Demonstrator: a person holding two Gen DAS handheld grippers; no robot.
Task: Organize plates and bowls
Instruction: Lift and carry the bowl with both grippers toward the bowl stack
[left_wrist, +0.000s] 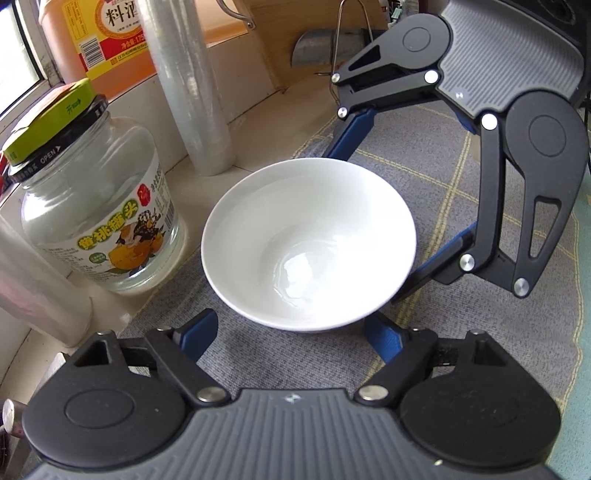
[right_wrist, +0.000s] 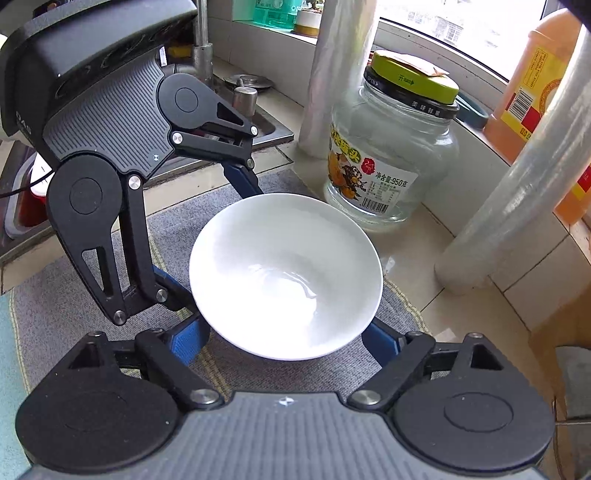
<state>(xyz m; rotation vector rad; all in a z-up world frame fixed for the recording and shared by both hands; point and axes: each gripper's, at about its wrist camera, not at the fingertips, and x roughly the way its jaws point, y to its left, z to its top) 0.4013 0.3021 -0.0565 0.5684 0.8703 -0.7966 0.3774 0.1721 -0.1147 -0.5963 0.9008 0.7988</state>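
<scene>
A white empty bowl (left_wrist: 306, 243) (right_wrist: 284, 273) stands upright on a grey checked mat (left_wrist: 443, 177) (right_wrist: 74, 295). My left gripper (left_wrist: 291, 319) (right_wrist: 221, 243) straddles it from one side, its blue fingers (left_wrist: 199, 332) reaching under the flared rim. A thin strip of mat shows between the left finger and the bowl. My right gripper (right_wrist: 284, 328) (left_wrist: 376, 221) straddles the bowl from the other side, its blue fingers (right_wrist: 188, 339) low beside the wall. All fingertips are hidden below the rim, and no pad is seen pressing.
A glass jar with a green lid (left_wrist: 99, 214) (right_wrist: 391, 155) stands close beside the bowl. Behind it are a cling film roll (left_wrist: 192, 92) (right_wrist: 336, 74) and an orange bottle (left_wrist: 103, 37) (right_wrist: 535, 92). A second roll (right_wrist: 517, 184) leans nearby. A sink (right_wrist: 255, 122) lies beyond the mat.
</scene>
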